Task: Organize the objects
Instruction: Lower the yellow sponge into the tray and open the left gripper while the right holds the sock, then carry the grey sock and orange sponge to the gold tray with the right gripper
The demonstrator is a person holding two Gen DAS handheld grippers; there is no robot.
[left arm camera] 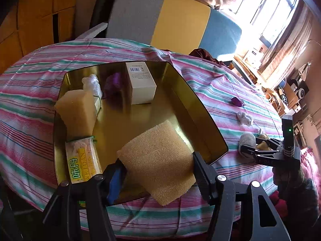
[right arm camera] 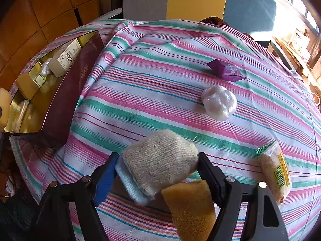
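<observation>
My left gripper (left arm camera: 158, 164) is shut on a tan sponge (left arm camera: 158, 164) and holds it over the near edge of the gold-lined tin box (left arm camera: 200, 108). The box holds a white carton (left arm camera: 141, 83), a yellow sponge block (left arm camera: 79, 110), a snack packet (left arm camera: 83, 162), a purple candy (left arm camera: 113, 83) and a clear-wrapped ball (left arm camera: 92, 83). My right gripper (right arm camera: 158, 166) is shut on a grey knitted scrub pad (right arm camera: 158, 166) over the striped cloth, above a yellow-brown sponge (right arm camera: 190, 206). The right gripper also shows in the left wrist view (left arm camera: 252, 146).
On the striped cloth (right arm camera: 150, 92) lie a purple candy wrapper (right arm camera: 226, 70), a white wrapped ball (right arm camera: 219, 102) and a snack packet (right arm camera: 275, 168). The box's maroon side (right arm camera: 74, 92) is at the left. A chair (left arm camera: 180, 20) stands behind the table.
</observation>
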